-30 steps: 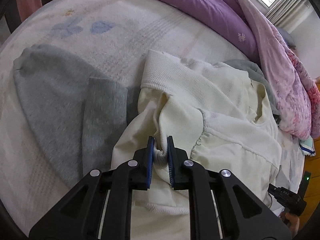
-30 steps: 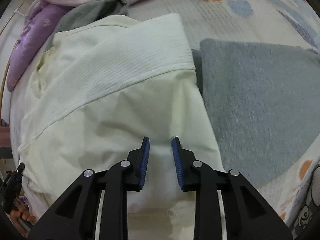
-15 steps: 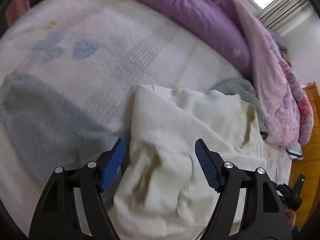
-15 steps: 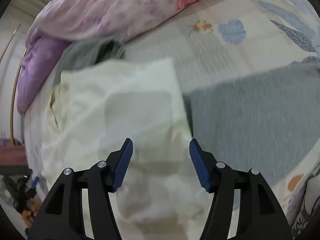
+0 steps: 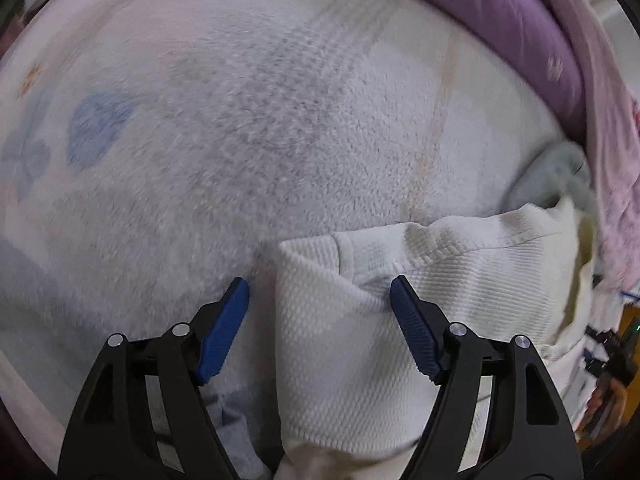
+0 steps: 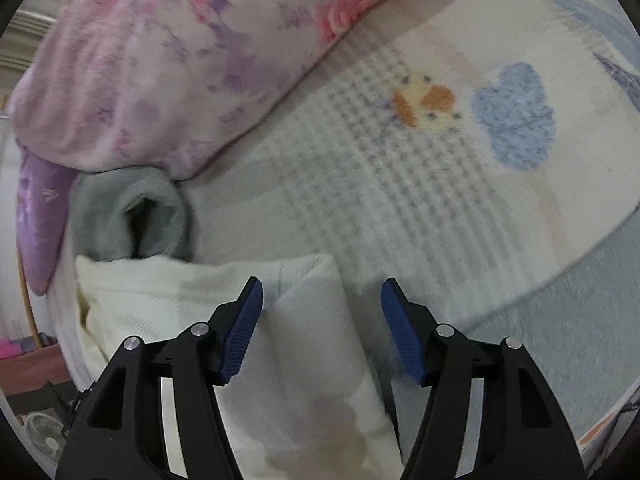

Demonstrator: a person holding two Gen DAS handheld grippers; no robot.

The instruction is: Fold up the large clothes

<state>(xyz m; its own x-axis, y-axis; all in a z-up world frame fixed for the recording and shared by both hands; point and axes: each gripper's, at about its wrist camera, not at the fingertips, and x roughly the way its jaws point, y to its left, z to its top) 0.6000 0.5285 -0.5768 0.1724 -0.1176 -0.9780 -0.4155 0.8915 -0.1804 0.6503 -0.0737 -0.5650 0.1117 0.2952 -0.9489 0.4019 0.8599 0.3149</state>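
- Left gripper (image 5: 320, 300): its blue-padded fingers (image 5: 224, 328) stand spread wide, having just opened; a folded corner of the cream garment (image 5: 340, 340) lies between them, and neither pad presses on it
- Right gripper (image 6: 322, 300): the fingers (image 6: 244, 324) are likewise spread, having just opened further; the same cream garment's (image 6: 312, 320) ribbed corner sits in the gap, close to the left-hand pad, and is not pinched
- The cream garment lies on the bed (image 5: 280, 120), released, a single folded piece; in the left view its ribbed edge runs from the gap off to the right, in the right view from the gap off to the left, so its long axis lies across both pictures
- One grey fuzzy garment (image 6: 560, 320) lies just beside the cream one, spreading to the lower right of the right view
- One grey-green cloth (image 6: 128, 216) is bunched just beyond the cream garment, tucked against the quilt
- One pink and purple flowered quilt (image 6: 180, 60) is heaped along the far side of the bed
- The bed cover bears a blue cloud shape (image 6: 516, 116) and a small orange and yellow figure (image 6: 424, 104)
- No brand, label or writing can be read anywhere
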